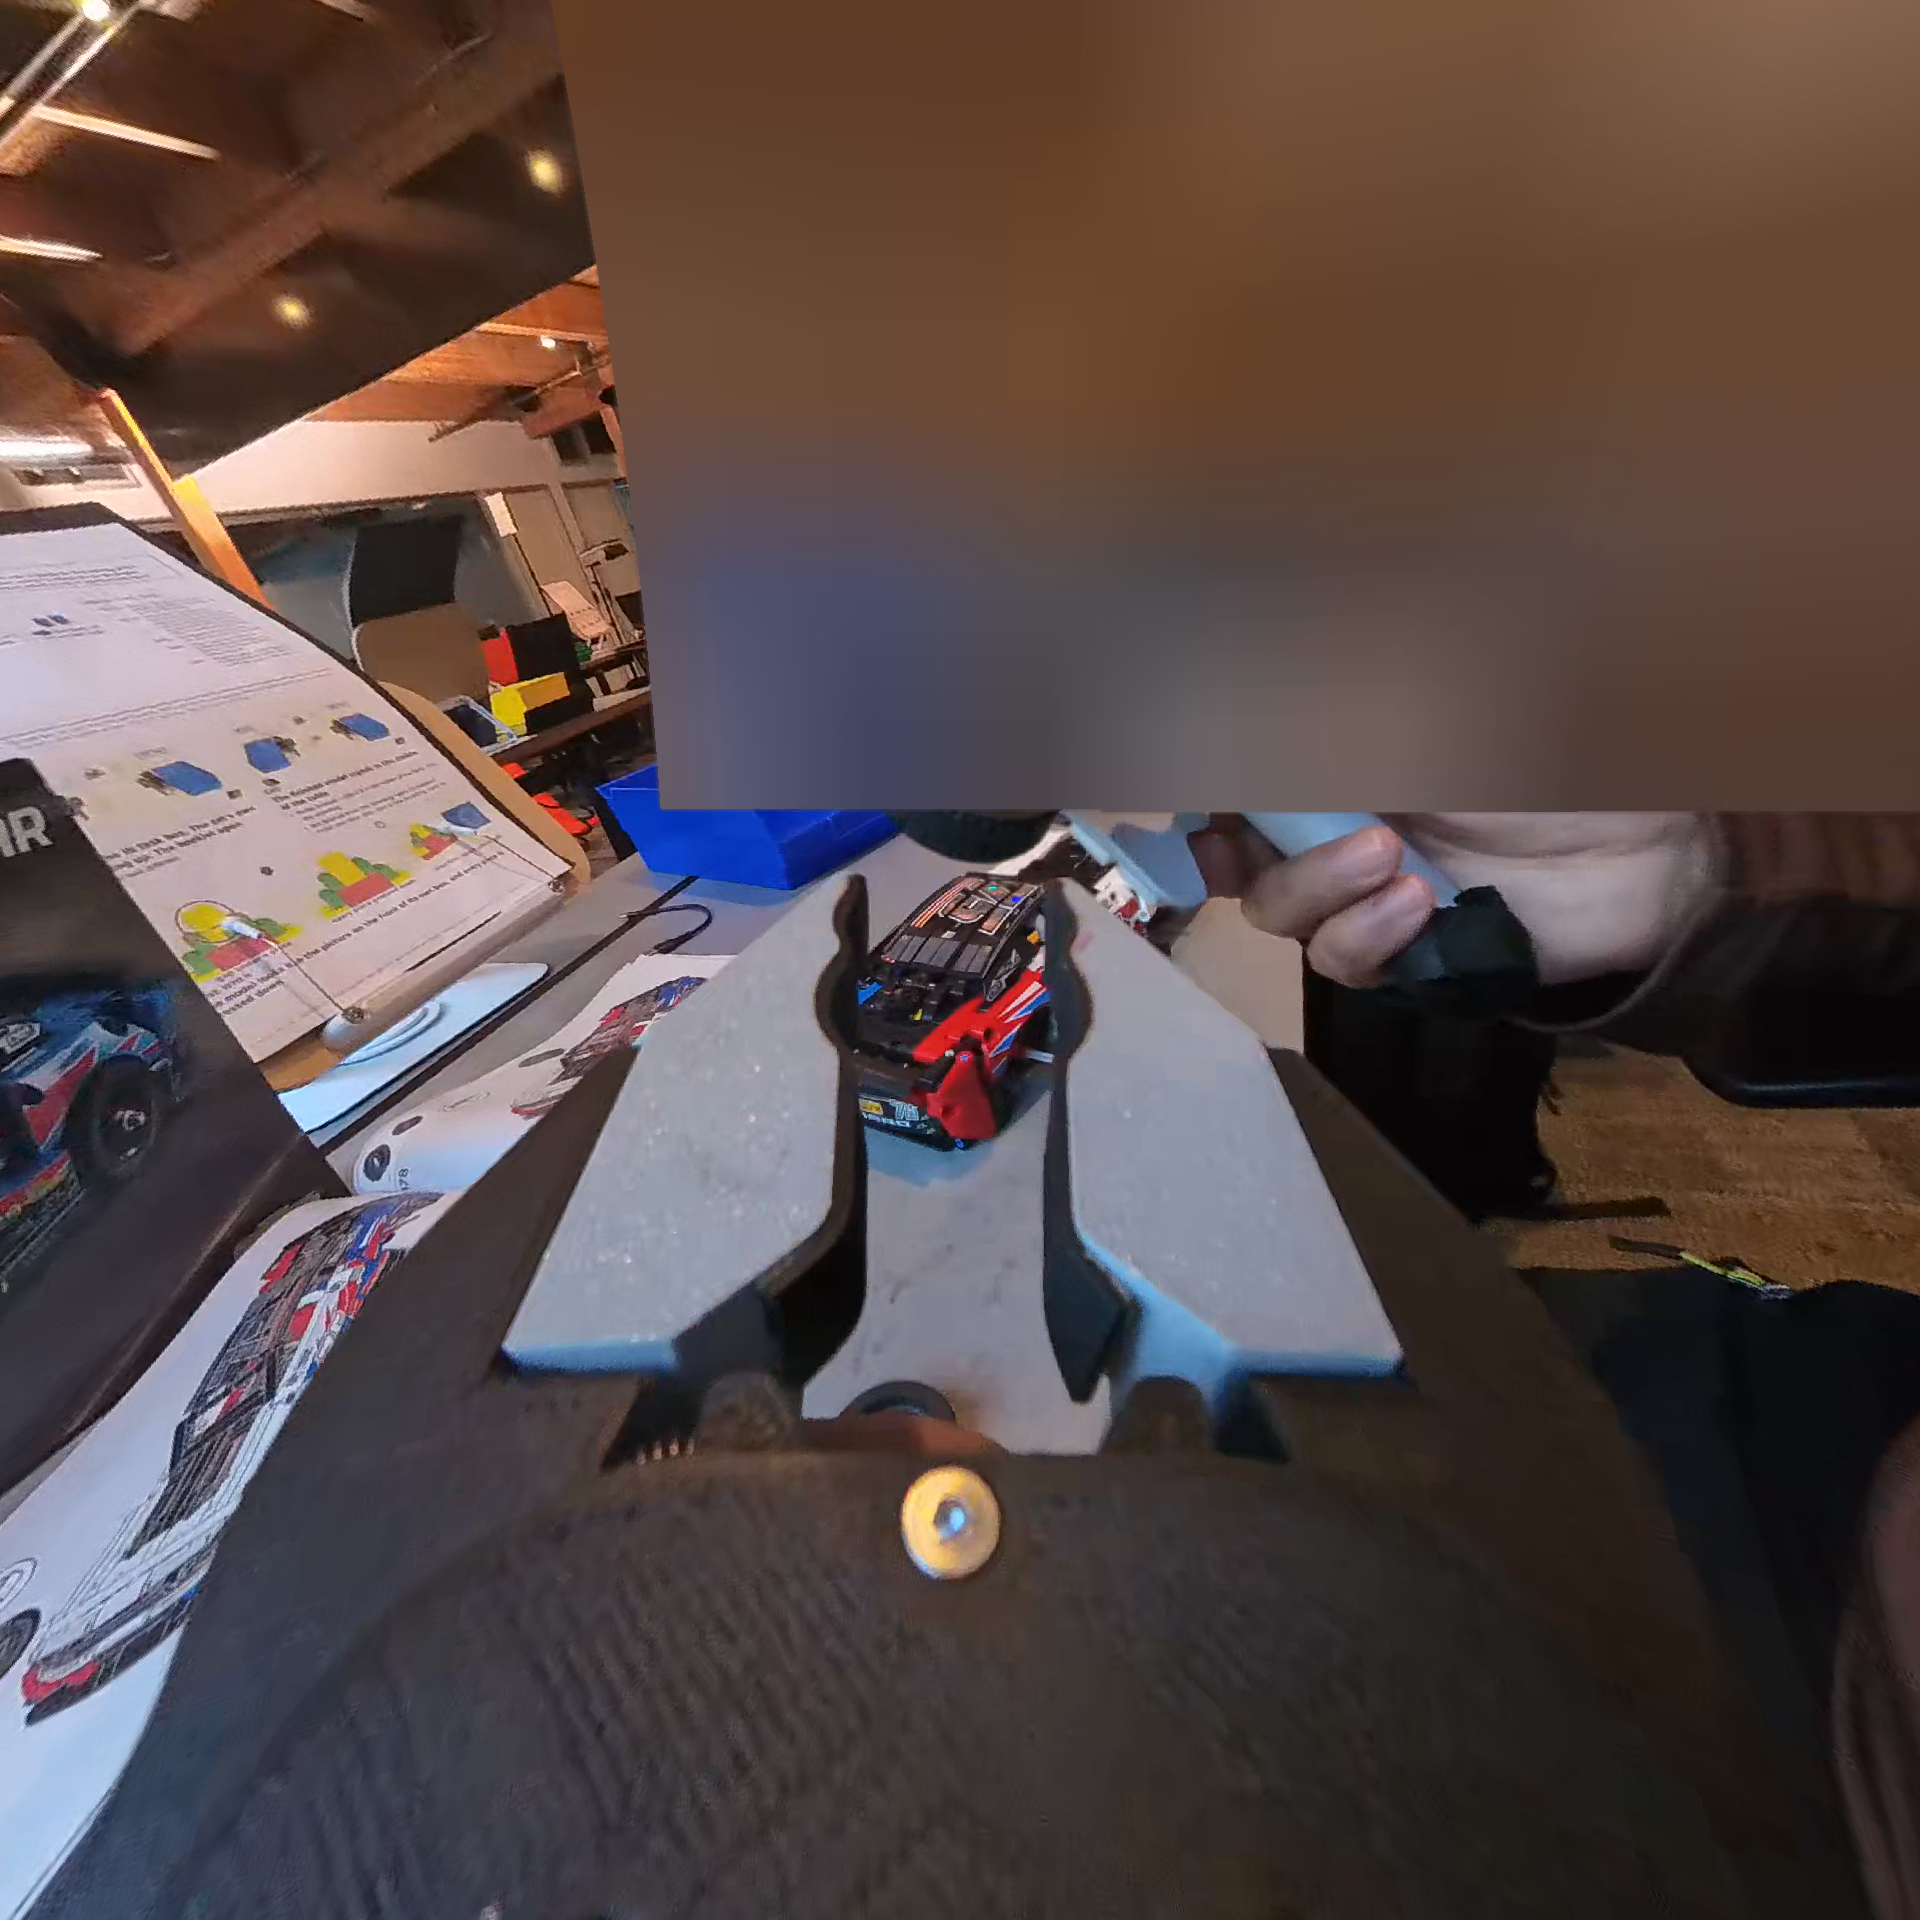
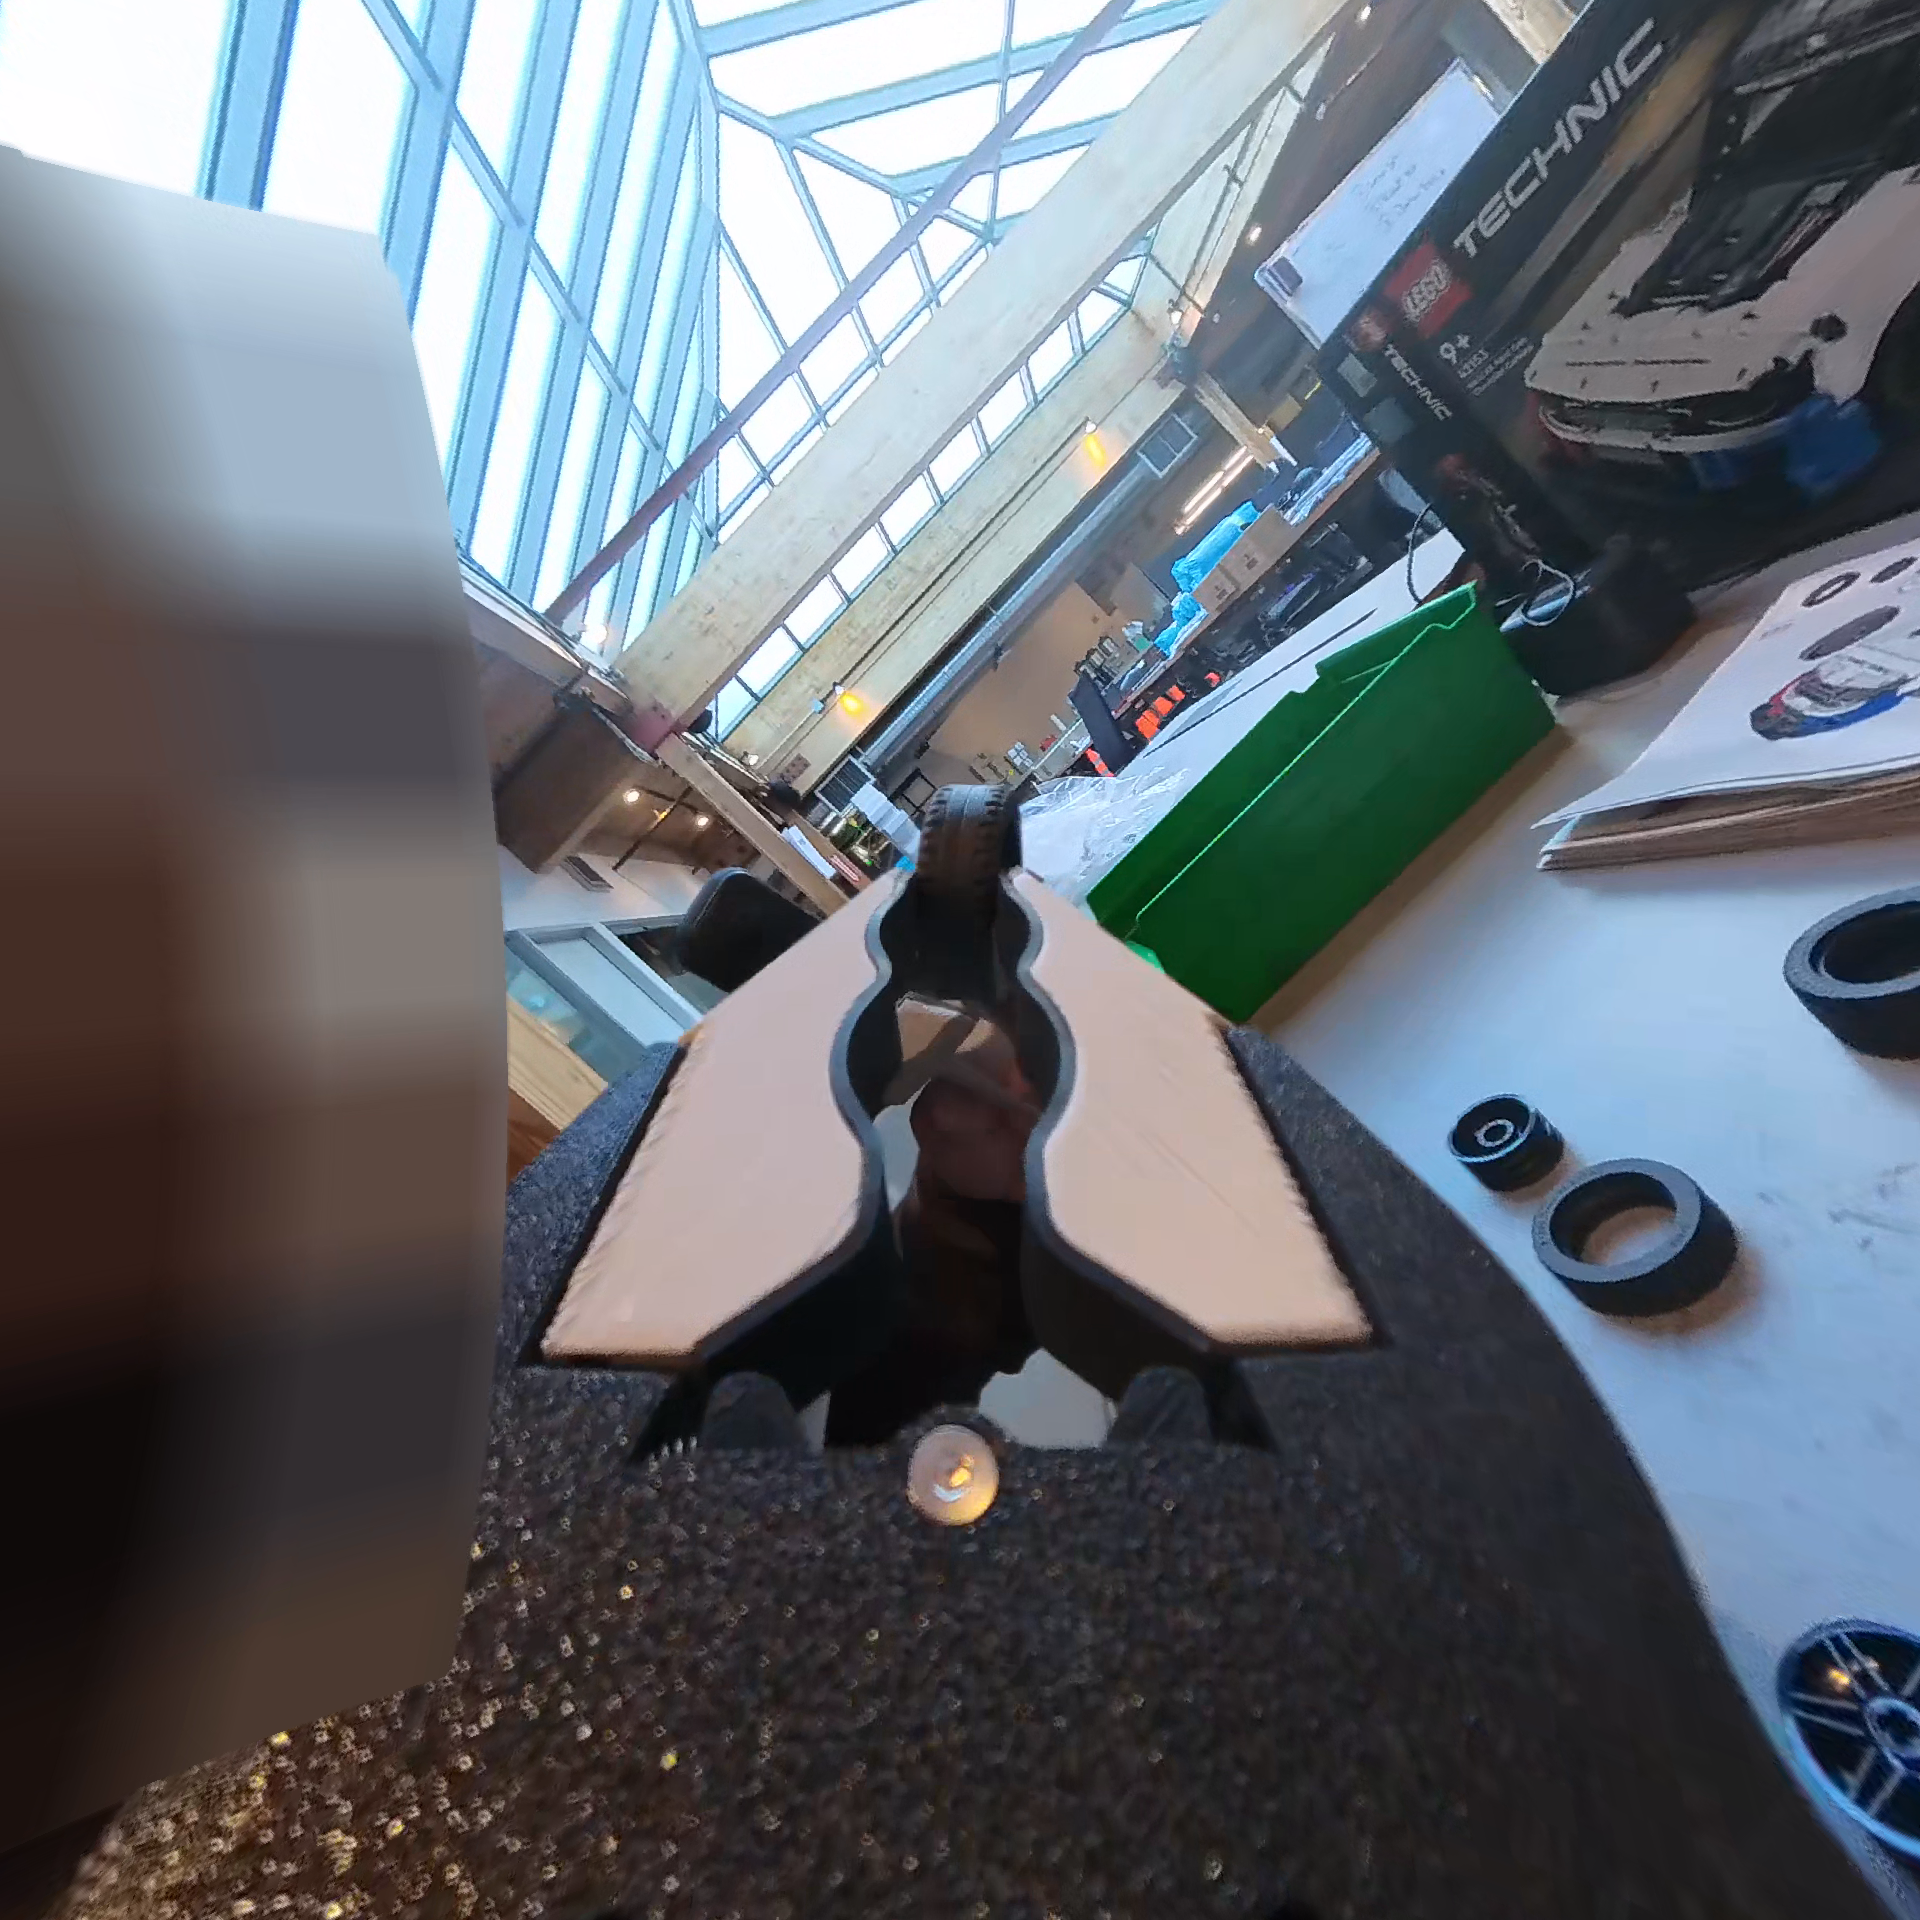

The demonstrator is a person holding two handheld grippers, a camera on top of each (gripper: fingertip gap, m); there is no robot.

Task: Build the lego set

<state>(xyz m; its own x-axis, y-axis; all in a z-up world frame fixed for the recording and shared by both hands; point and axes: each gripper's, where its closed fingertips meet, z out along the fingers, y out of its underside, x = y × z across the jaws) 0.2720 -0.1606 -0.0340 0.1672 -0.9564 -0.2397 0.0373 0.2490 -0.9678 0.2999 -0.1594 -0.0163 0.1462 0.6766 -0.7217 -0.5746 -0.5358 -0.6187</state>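
Your right gripper (image 2: 958, 883) pinches a black tire (image 2: 964, 831) at frame centre. Your left gripper (image 1: 951, 914) stands apart around the toy car (image 1: 951, 1013) on the desk (image 1: 935, 1278), contact unclear. Loose tires (image 2: 1633, 1236) lie right.

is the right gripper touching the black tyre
Touching. The right wrist view shows the right gripper with its fingertips pinched on the black tyre, no gap either side.

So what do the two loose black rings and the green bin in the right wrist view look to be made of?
The two black rings look like matte rubber tyres: dull, slightly grainy, no shine. The green bin looks like moulded hard plastic: smooth, uniform colour, crisp bright edges. Both are judged by look only.
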